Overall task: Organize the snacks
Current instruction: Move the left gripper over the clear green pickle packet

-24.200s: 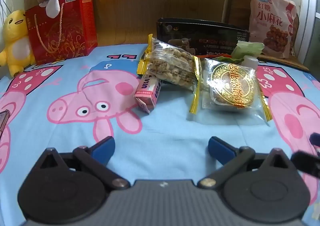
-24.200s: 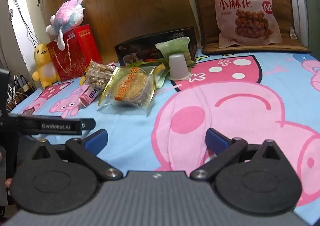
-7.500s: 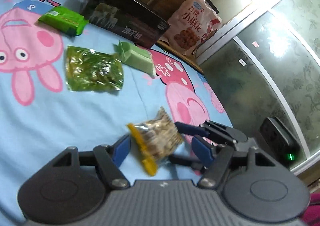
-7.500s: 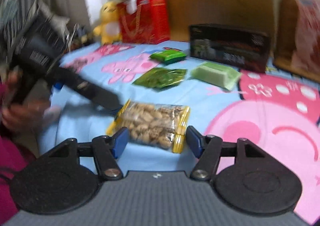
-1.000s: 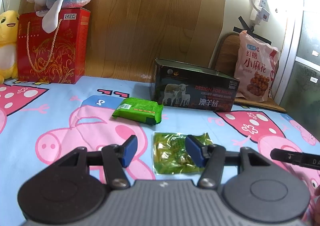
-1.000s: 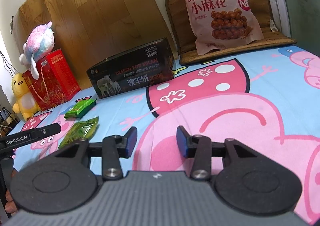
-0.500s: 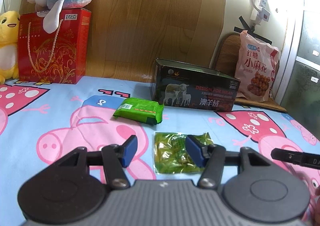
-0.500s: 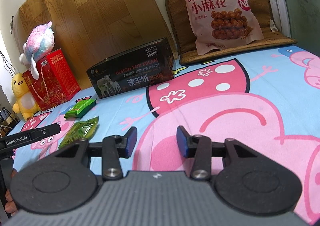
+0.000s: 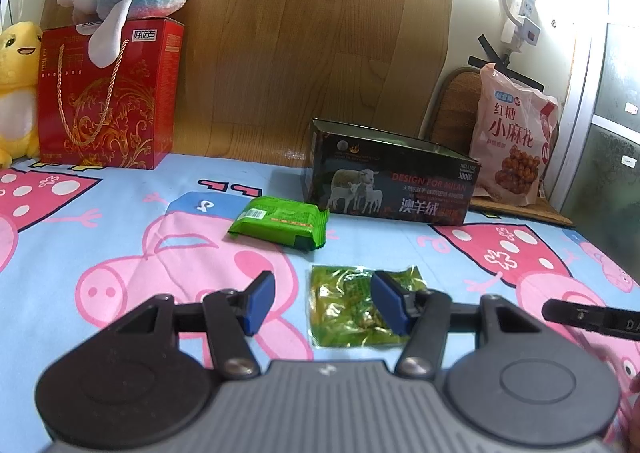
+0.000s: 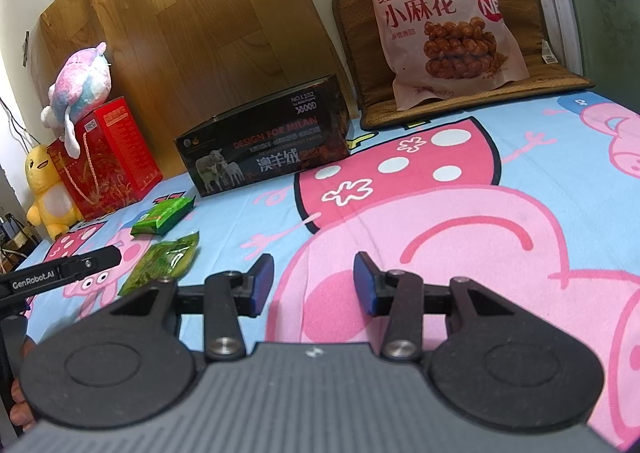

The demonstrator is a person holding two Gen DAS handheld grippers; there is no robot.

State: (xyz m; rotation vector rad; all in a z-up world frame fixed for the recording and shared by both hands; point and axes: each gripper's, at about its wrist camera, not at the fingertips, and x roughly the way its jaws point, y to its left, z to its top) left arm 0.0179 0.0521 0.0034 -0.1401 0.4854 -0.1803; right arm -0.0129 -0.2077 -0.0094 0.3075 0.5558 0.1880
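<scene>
Snacks left on the cartoon-pig bedsheet (image 9: 120, 221): a clear green crinkly pouch (image 9: 352, 309) beneath the left tongs (image 9: 320, 303), whose jaws stand apart and empty. Centre them over it, lower flat, pinch its edge. Right tongs (image 10: 314, 283) apart, idle.

The black box (image 10: 266, 151) reads "DESIGN FOR MILAN", "澳羊绒" and "NO.1102" on its side. The pink snack bag (image 10: 444, 19) carries "红糖 小麻花" — plus a red "NE" badge. "GenRobot.AI" is printed on the left tongs' black bar (image 10: 60, 273). The red gift box (image 9: 108, 93) shows "好吃点" — on a white label.
</scene>
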